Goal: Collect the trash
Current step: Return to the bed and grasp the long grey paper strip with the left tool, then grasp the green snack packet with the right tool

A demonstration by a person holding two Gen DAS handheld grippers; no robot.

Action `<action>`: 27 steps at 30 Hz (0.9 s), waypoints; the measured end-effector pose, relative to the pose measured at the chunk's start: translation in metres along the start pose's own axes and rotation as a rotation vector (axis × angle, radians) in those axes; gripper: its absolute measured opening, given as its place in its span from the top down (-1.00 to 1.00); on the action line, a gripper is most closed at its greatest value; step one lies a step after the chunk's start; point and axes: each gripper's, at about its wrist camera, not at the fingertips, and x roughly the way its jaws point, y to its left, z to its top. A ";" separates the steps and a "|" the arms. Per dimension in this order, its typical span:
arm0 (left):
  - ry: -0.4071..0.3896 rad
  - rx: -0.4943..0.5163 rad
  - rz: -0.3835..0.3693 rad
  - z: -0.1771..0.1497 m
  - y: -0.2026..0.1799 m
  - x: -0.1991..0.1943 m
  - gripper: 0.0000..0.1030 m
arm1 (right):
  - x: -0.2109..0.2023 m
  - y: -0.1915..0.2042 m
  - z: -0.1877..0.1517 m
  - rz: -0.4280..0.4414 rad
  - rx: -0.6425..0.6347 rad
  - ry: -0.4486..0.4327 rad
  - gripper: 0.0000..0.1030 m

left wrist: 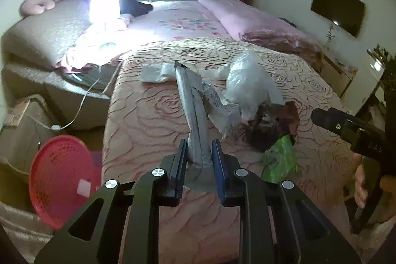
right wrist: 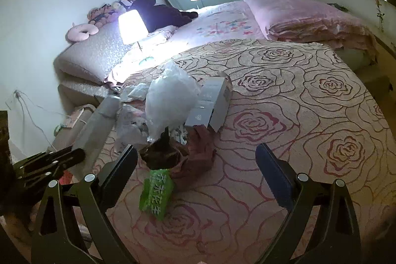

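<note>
One silver wrapper point(left wrist: 191, 100) is clamped in the left gripper point(left wrist: 199, 160) (right gripper point(right wrist: 196, 177) agape, empty), carry underway, and a swing toward the red basket point(left wrist: 60, 180) at eight o'clock is judged next.

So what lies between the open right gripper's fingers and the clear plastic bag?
In the right wrist view, a green packet and a dark crumpled wrapper lie there.

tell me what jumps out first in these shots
The left gripper is clamped on a long silver foil wrapper that juts out over the rose-patterned bedspread. Beside it sits a trash pile: a crumpled clear plastic bag, a green snack packet nearest the open right gripper. A lit table lamp glares at the back left.
</note>
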 end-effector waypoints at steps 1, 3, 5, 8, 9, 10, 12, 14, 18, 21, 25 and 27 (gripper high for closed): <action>-0.005 -0.019 0.004 -0.004 0.004 -0.004 0.62 | 0.000 0.002 -0.002 0.002 -0.008 0.005 -0.81; -0.010 -0.042 0.010 -0.008 0.009 -0.007 0.62 | 0.001 0.006 -0.009 0.008 -0.028 0.024 -0.81; -0.015 -0.052 0.011 -0.011 0.010 -0.010 0.62 | 0.005 0.011 -0.018 0.014 -0.047 0.051 -0.81; -0.016 -0.056 0.011 -0.015 0.013 -0.013 0.62 | 0.016 0.021 -0.033 0.025 -0.075 0.104 -0.78; -0.016 -0.057 0.011 -0.017 0.014 -0.014 0.62 | 0.021 0.026 -0.038 0.032 -0.086 0.127 -0.75; -0.017 -0.057 0.012 -0.017 0.015 -0.016 0.62 | 0.024 0.030 -0.040 0.035 -0.096 0.138 -0.71; -0.019 -0.056 0.016 -0.019 0.016 -0.018 0.62 | 0.029 0.039 -0.045 0.040 -0.119 0.157 -0.64; -0.018 -0.057 0.022 -0.020 0.018 -0.019 0.62 | 0.036 0.046 -0.049 0.050 -0.137 0.177 -0.48; -0.017 -0.066 0.032 -0.024 0.025 -0.021 0.62 | 0.044 0.051 -0.048 0.054 -0.153 0.189 -0.24; -0.019 -0.081 0.033 -0.025 0.030 -0.022 0.62 | 0.048 0.049 -0.045 0.047 -0.142 0.183 0.02; -0.023 -0.092 0.033 -0.027 0.033 -0.023 0.62 | 0.048 0.051 -0.044 0.053 -0.149 0.178 0.39; -0.027 -0.096 0.036 -0.028 0.034 -0.024 0.62 | 0.046 0.052 -0.046 0.062 -0.161 0.176 0.48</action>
